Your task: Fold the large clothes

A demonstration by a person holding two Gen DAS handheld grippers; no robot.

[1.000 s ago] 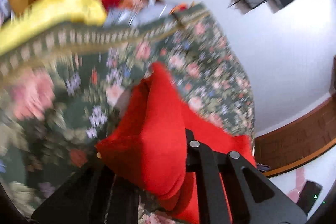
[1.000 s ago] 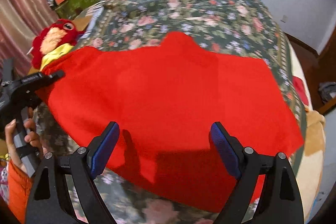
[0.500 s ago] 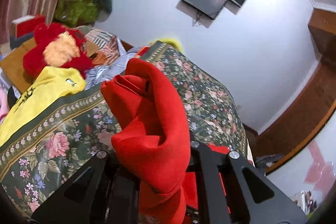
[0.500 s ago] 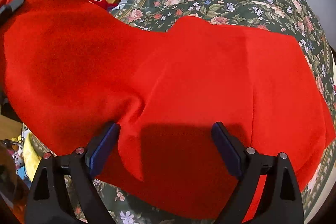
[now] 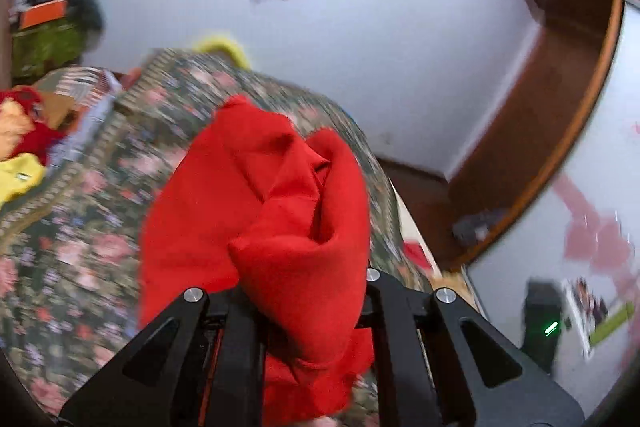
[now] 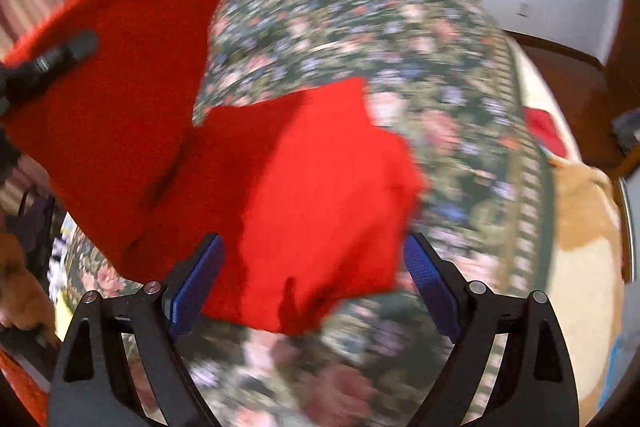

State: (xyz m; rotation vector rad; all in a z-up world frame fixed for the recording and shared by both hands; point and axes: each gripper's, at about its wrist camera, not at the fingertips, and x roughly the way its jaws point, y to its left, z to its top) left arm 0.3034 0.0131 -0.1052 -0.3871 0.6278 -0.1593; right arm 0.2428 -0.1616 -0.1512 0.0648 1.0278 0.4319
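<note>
My left gripper [image 5: 304,311] is clenched on the red garment [image 6: 304,187], lifting its edge at ten o'clock; my right gripper [image 6: 316,283] fingers are released above the floral bed [image 6: 460,99].

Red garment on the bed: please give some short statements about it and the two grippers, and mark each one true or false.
1. The left gripper is shut on the red garment. True.
2. The right gripper is closed on the garment. False: its jaws stand wide open, with the cloth beneath them.
3. The garment lies on a floral bedspread. True.
4. The whole garment lies flat. False: one side is lifted by the left gripper.
5. The bedspread is plain white. False: it is dark green with flowers.
</note>
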